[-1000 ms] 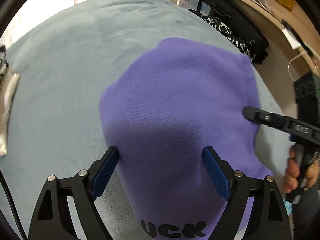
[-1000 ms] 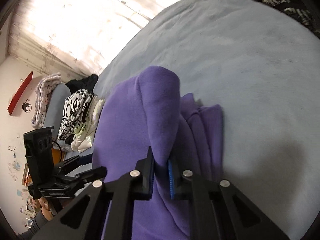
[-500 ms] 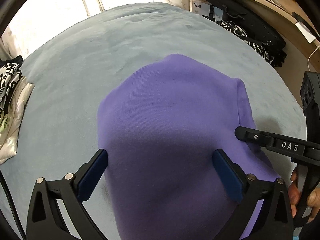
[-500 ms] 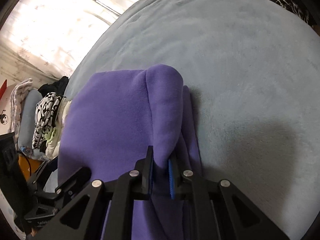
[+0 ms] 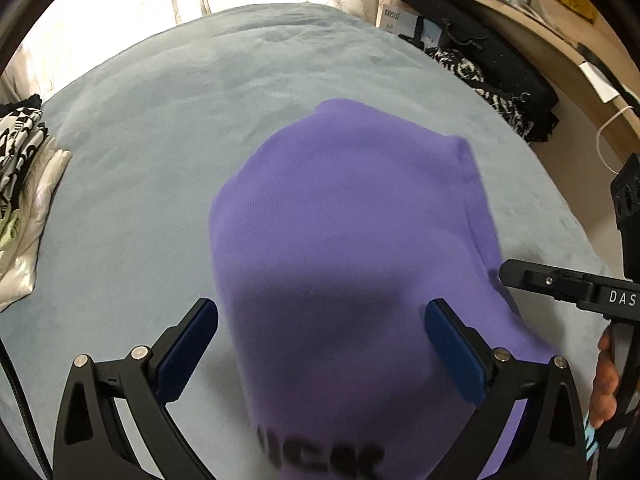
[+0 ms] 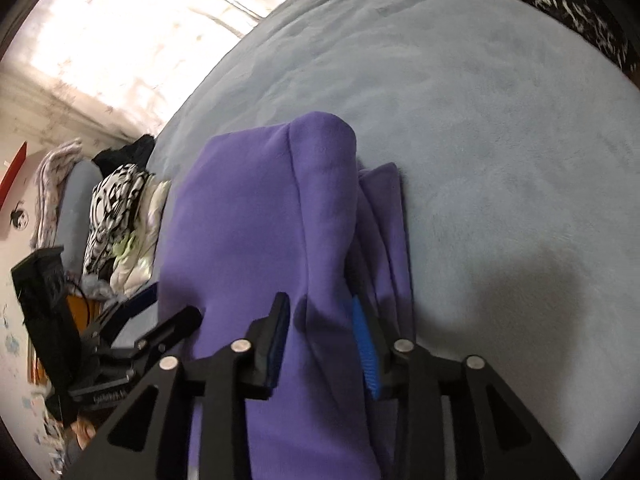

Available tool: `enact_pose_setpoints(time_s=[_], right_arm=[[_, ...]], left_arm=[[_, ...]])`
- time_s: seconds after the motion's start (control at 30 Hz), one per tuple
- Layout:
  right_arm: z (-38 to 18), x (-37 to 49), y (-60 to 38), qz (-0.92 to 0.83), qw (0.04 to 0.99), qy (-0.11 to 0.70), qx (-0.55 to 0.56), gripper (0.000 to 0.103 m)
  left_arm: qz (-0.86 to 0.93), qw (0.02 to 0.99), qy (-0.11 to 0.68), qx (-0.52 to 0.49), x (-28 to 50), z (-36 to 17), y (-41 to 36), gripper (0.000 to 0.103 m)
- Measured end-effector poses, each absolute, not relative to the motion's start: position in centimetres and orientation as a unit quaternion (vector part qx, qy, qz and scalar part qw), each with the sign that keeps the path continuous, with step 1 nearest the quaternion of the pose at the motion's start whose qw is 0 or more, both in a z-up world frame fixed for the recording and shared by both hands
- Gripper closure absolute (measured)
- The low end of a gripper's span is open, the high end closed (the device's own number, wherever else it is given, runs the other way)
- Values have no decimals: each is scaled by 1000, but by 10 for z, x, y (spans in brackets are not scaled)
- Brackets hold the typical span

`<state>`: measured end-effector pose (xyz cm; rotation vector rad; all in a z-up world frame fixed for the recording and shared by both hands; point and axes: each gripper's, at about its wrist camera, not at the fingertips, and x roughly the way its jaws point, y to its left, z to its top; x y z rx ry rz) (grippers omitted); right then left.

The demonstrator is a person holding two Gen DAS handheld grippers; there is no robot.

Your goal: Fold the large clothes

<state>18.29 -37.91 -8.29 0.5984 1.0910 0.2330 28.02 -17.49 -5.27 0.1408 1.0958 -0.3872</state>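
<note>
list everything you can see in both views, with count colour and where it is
purple fleece sweatshirt: 1, purple with black lettering, folded on the bed, between both grippers' fingers
plush bed cover: 1, pale grey-blue, under the sweatshirt
pile of clothes: 1, black-and-white print, white and pale green, at the bed's edge
black bag: 1, black, beside the bed under the wooden shelf
curtain: 1, cream, beyond the bed
left gripper: 1, black with dark blue pads, wide open, straddling the sweatshirt
right gripper: 1, black with blue pads, jaws opening around a fold of the sweatshirt
hand: 1, holding the right gripper's handle
</note>
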Motion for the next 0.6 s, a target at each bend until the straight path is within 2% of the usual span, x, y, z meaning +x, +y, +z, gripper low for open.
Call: enact_pose_setpoints(time_s=[0.17, 0.37, 0.43, 0.5, 0.6], right_arm=[[-83, 163, -370, 123, 797, 541, 239, 66], [-107, 142, -360, 128, 788, 574, 183, 66], [-107, 135, -353, 123, 792, 576, 158, 67], [-110, 128, -347, 120, 789, 584, 146, 72], [-115, 117, -336, 108, 790, 590, 125, 74]], left_arm=[[-199, 823, 529, 51, 251, -47, -148, 1], [-208, 799, 564, 24, 225, -70, -123, 1], [-209, 791, 575, -4, 221, -80, -116, 1], [-208, 785, 582, -29, 220, -85, -110, 1], [-210, 785, 582, -31, 217, -90, -110, 1]])
